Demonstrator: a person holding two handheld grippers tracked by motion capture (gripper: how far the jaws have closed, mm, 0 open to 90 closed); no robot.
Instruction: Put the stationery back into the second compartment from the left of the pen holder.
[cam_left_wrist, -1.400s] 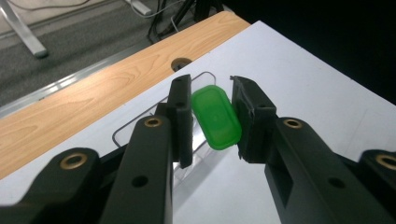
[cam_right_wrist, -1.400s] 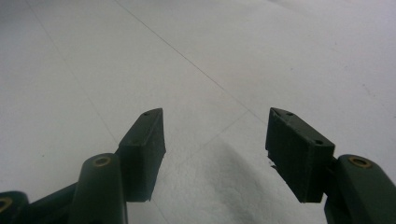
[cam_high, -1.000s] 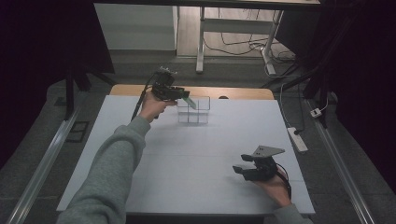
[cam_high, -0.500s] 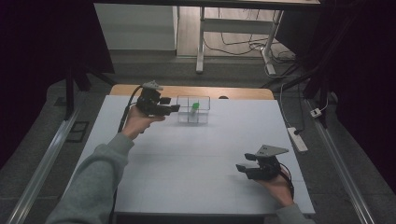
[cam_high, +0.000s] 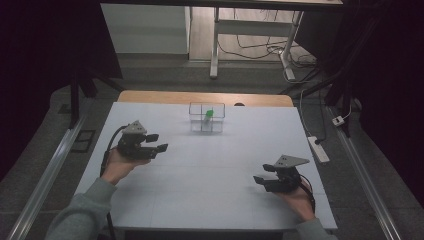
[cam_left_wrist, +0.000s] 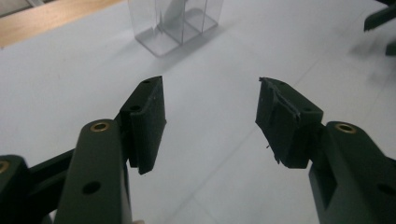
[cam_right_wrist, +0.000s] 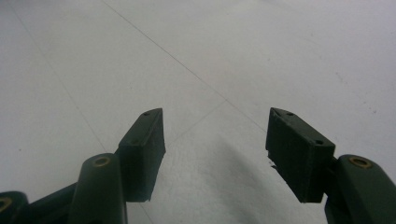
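At the far middle of the tabletop (cam_high: 210, 165) a clear box (cam_high: 207, 118) holds a green-capped piece (cam_high: 209, 114); left tool (cam_high: 159, 142), just opened, and right tool (cam_high: 260, 180) gape wide, empty.

Clear divided box (cam_high: 207, 118) at table's far edge, green-capped tube (cam_high: 208, 115) upright inside.

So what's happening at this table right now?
A person works at a white table with a gripper in each hand. A clear box at the far side holds a green-capped item. The left gripper has pulled back from the box, its jaws having just been opening, with nothing between them. The right gripper rests open near the front edge, holding nothing.
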